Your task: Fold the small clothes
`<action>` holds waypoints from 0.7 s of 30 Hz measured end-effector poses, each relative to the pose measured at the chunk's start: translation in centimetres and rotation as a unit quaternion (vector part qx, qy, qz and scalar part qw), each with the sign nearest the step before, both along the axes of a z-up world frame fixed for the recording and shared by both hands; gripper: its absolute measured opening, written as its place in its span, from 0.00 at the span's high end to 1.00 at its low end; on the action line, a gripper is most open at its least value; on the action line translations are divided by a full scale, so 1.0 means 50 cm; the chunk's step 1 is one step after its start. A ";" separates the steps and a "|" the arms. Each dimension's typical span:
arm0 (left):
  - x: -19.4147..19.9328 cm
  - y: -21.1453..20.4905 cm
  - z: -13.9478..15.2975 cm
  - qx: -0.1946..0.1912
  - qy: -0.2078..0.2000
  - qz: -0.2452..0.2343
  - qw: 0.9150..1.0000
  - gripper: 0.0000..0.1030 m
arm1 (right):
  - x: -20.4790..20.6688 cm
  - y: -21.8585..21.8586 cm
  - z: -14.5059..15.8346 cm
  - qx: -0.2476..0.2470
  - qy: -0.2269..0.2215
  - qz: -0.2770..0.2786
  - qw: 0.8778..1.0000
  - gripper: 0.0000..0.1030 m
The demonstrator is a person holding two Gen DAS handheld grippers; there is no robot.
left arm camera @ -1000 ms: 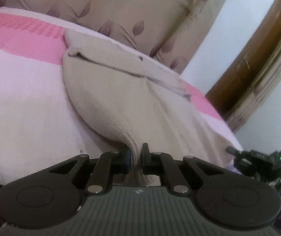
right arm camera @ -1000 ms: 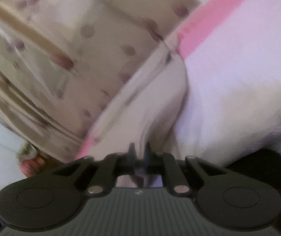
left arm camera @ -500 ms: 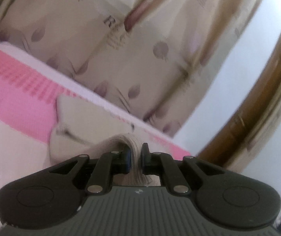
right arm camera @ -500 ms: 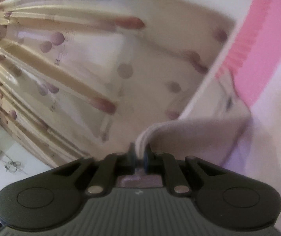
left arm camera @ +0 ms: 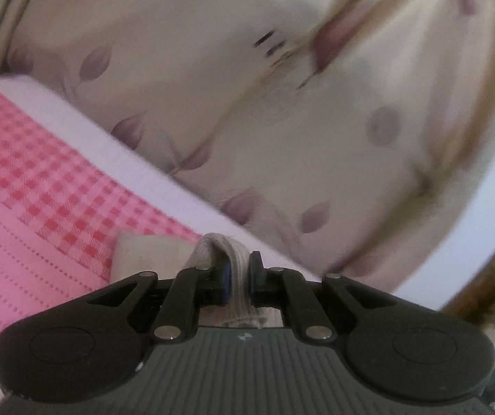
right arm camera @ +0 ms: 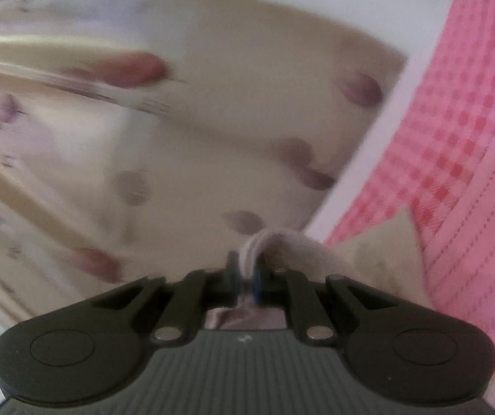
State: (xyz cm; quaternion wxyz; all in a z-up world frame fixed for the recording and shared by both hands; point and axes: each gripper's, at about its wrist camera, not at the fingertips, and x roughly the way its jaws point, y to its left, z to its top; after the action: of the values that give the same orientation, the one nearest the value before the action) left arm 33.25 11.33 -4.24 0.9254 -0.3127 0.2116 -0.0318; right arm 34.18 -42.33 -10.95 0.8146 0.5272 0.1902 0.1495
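The left gripper (left arm camera: 238, 276) and the right gripper (right arm camera: 245, 278) each pinch a bunched edge of the beige ribbed garment (left arm camera: 143, 254), whose far end lies on the pink checked bedspread (left arm camera: 33, 186) near the leaf-print curtain (left arm camera: 282, 103). If either thin pinch slips, the carried edge could drop askew and crease the fold. If it overshoots the far hem, the layers will not line up.

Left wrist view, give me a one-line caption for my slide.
Left gripper shut on a beige garment above the pink checked bedcover, leaf-print curtain behind.
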 end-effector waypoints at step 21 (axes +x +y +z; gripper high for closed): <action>-0.021 -0.017 -0.017 0.166 -0.030 0.026 0.985 0.02 | 0.021 0.146 -0.019 -0.230 -0.019 0.104 0.967 0.51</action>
State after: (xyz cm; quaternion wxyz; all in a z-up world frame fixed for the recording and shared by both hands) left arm 32.21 10.49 -5.08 0.9709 -0.1595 0.1778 0.0187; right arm 35.22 -35.01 -11.89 0.8970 0.3004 0.2582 0.1959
